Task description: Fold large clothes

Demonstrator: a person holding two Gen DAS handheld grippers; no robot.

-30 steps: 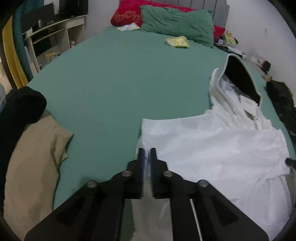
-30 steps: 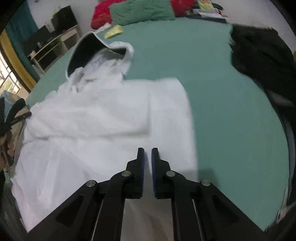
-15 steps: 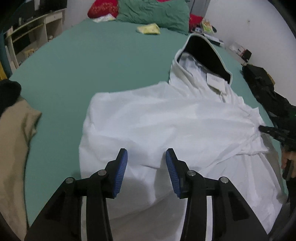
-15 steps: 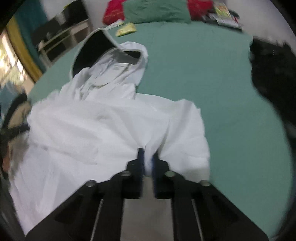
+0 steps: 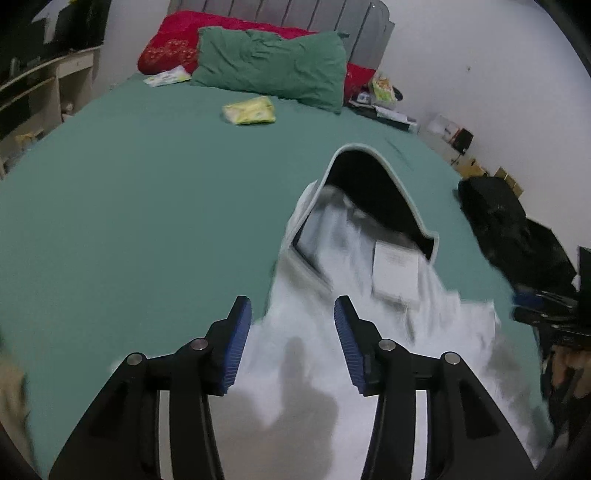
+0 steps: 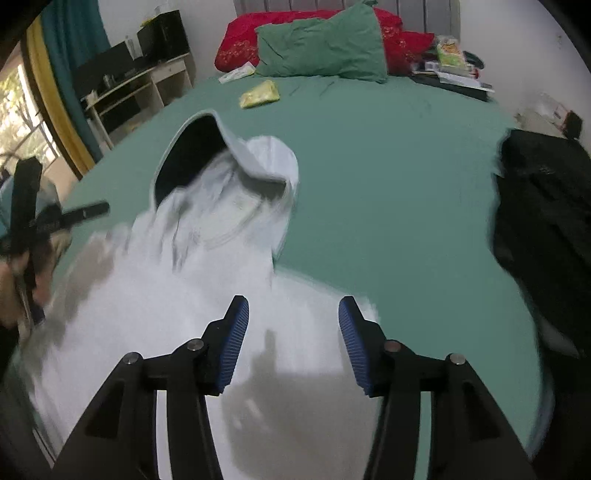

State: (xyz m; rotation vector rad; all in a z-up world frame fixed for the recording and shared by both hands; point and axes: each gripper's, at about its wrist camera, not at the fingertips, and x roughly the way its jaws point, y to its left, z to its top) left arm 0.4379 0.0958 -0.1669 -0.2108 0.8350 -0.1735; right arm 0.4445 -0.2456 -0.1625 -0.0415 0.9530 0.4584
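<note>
Left wrist view: left gripper released, jaws just opened, nothing pinched; one white hooded garment spread on near right of green bed, hood far. Right wrist view: right gripper likewise just opened, empty. Two pillows, one yellow packet far.

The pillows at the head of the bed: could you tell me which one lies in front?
The green pillow lies in front, overlapping the red pillow, which shows behind it against the grey headboard.
</note>
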